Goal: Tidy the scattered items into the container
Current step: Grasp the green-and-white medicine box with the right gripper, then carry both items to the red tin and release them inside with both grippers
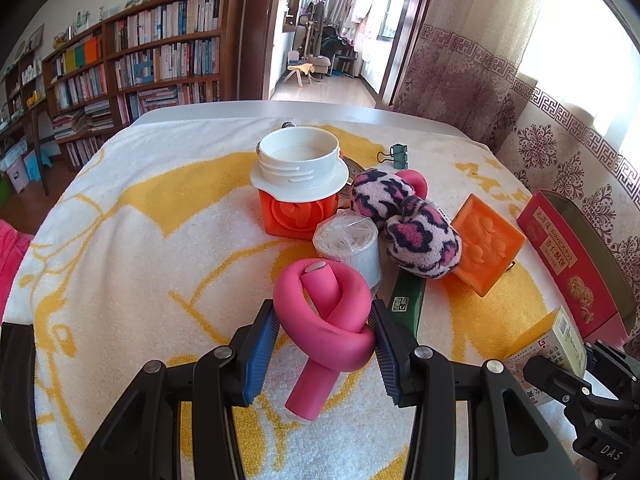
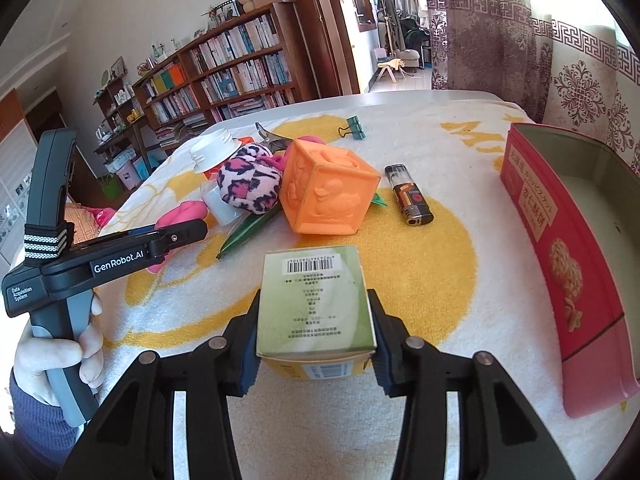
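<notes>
The red tin [image 2: 568, 240] looks empty; everything lies on the bench [image 2: 420, 100]. The left hand-held gripper [image 1: 324, 332] clasps the pink foam roller [image 1: 328, 312], and the right hand-held gripper [image 2: 314, 328] clamps the small carton [image 2: 316, 304].

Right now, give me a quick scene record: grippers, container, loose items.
left gripper: shut on pink foam roller
right gripper: shut on small green carton
container: red tin, open, nothing visible inside
surface: white and yellow towel
loose items: orange cube, lighter, leopard plush, binder clip, white lid, tape roll
</notes>
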`<state>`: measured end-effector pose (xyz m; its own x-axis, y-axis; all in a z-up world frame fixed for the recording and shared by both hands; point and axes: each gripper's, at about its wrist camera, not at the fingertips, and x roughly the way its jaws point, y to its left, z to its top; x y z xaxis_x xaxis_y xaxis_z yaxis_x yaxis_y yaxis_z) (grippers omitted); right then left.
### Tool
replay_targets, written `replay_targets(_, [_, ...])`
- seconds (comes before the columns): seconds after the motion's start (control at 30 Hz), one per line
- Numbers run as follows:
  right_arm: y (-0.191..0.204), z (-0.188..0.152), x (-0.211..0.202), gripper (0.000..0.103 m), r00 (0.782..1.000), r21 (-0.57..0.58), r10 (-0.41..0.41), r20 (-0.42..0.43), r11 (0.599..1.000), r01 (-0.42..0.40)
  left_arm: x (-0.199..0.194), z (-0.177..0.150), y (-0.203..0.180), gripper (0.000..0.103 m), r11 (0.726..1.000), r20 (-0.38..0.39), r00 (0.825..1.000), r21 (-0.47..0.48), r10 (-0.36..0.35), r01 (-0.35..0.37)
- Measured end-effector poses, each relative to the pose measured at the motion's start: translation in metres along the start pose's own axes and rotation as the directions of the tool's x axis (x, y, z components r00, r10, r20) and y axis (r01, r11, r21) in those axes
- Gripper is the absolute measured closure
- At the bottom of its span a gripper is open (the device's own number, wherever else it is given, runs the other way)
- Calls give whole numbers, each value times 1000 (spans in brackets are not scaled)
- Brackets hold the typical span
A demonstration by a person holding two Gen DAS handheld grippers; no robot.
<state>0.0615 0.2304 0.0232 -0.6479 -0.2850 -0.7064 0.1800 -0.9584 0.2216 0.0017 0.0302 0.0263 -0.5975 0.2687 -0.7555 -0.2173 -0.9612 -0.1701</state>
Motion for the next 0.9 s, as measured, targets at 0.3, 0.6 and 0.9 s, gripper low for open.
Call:
replay_targets(0.3, [-6,6,-43,54,995,-3,-12,102,1000,12,-19,-2,-22,55,999,29,999,19,-32,31])
replay_targets(0.6, [-42,13,-89,54,973,77,-87,214,994,72,-30,5,-77,55,987,33,993,119,-114,109])
replay_targets(0.9, [-102,14,-124,54,940,222,-214,265,962,157,-33,14,-145,55,955,18,979,224,-204,195])
